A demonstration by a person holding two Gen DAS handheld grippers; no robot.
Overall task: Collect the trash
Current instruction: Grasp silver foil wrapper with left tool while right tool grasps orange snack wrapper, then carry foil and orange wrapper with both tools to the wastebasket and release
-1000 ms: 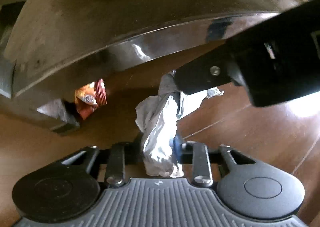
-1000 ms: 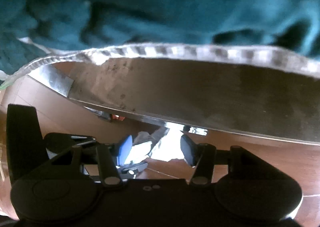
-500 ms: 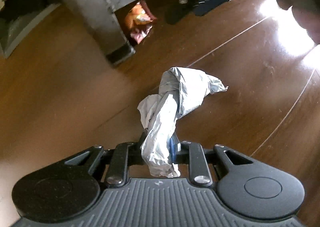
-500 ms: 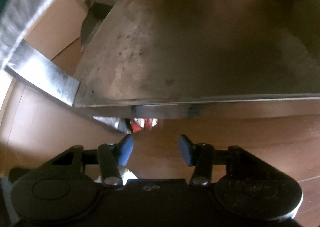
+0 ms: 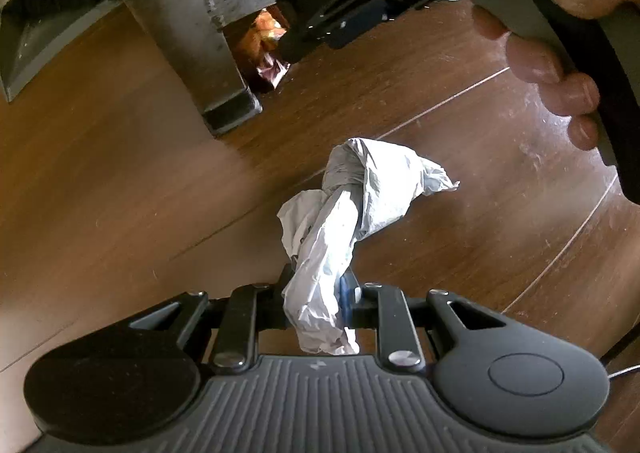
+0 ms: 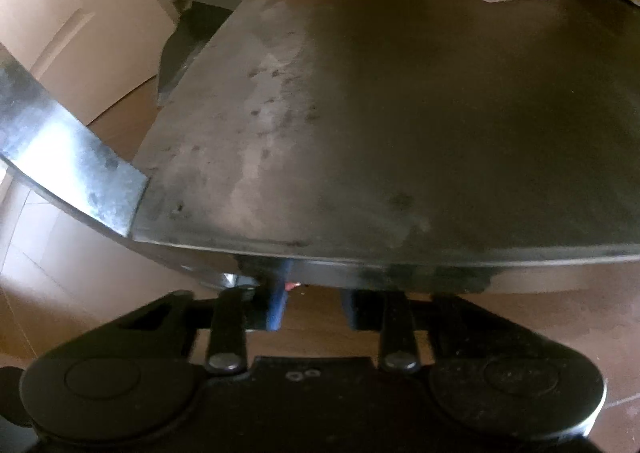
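1 crumpled paper wad [image 5: 352,213] clamped in L gripper [image 5: 320,293] jaws; R gripper [image 6: 310,307] jaws closing, nothing between; 1 orange wrapper [image 5: 268,49] under table.

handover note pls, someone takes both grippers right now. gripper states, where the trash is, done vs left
Left gripper: shut on the crumpled white paper wad, held above the brown wooden floor.
Right gripper: jaws closing; no trash visibly between them in its own view. It reaches under the edge of the dark metal table, beside the table's metal leg.
The orange and red snack wrapper lies on the floor under the table, at the right gripper's tip.
Done: paper wad picked up.
Left: secure the wrapper, then bin both. No bin in view. A grey dustpan stands beyond the leg.
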